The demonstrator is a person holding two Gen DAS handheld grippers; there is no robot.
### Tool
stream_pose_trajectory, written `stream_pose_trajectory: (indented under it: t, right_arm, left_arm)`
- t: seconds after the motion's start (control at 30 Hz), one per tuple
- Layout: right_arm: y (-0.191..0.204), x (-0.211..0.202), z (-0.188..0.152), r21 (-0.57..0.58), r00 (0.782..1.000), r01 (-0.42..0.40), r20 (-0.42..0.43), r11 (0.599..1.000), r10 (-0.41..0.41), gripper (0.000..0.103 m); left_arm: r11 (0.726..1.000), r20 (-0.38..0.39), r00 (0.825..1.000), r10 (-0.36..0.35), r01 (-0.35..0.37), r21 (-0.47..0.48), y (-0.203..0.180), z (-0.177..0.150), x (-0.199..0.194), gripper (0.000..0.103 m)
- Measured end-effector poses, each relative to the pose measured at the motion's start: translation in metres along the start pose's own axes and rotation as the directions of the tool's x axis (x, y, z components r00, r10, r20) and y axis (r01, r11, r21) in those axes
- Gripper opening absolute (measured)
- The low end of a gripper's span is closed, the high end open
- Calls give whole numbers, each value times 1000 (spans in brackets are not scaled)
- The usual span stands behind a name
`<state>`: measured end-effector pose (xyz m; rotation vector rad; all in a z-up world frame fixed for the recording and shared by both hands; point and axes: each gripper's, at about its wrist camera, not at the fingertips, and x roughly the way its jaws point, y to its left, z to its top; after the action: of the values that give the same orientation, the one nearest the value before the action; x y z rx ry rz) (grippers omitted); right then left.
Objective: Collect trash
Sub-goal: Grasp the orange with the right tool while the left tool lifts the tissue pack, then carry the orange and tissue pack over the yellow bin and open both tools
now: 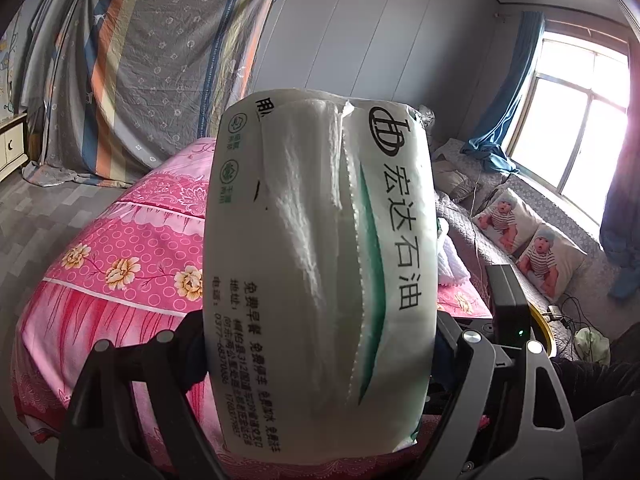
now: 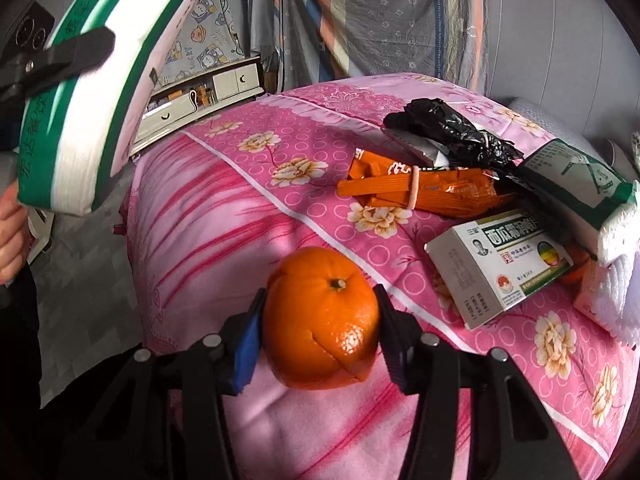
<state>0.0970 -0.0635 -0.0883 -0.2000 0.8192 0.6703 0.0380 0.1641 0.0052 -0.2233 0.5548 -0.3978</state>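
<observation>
Clamped between both jaws of the left gripper (image 1: 320, 344), at dead centre of the left wrist view: tissue pack (image 1: 320, 248), standing on end, torn slit running from 12 to 6 with white paper showing through. Held wide, across the pack's full breadth, probably to keep the soft bundle from buckling. Raised clear above the pink floral bedspread (image 1: 120, 264), which spreads from 9 to 7. Off at 3: baby-print pillows (image 1: 532, 248) under the window (image 1: 580, 120). At 11: striped sheet (image 1: 152, 68) hung as a drape.

Closest in the right wrist view: orange (image 2: 322, 318), just below centre, stem up, peel split along a seam, so likely an emptied rind and fair game as trash. Right gripper (image 2: 320, 336) straddling it, blue pad at 8 touching the left flank, black pad at 4 against the right flank; jaws narrowed to the fruit's width, gripping it, fruit resting on the bedspread, not yet lifted. Waiting at 2 to 3, well apart from the orange: orange wrapper bundle (image 2: 416, 192) ringed by a rubber band, black plastic bag (image 2: 452, 132) behind it, medicine box (image 2: 500, 264) lying tilted, green-and-white packet (image 2: 576, 176) leaning over the box. At 10: same tissue pack in the other tongs, kept high and aside, apparently to leave the reach open. At 9: bare hand (image 2: 10, 236) at the frame's edge.
</observation>
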Motion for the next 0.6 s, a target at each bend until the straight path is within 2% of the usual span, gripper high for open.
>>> stream_pose_trajectory:
  t: [0.1,0.2,0.3,0.4,0.6]
  right_arm:
    - [-9,-32,6,36,996,-60,61,998,58,46]
    - [-21,-69,11,88,983,-139,135,986,127,46]
    - [-35,-95,8,141,975,-163,171,976,138,46]
    - [-53,-111,-5,198,979,-129,182,972,93,46]
    - [-93,-134,-52,339,982,-62,191,939,-4,46]
  left_arm:
    - [1000,8,1000,16,-16,8,-3,1,-2,80]
    - [999,21,999,46,-47,27,-9,0,-4,80]
    - [996,23,997,71,-73,55,-18,-1,-1,80]
    - [994,-2,998,68,-68,83,-29,-3,11,80]
    - [993,-80,997,14,-4,117,-58,-11,50,80]
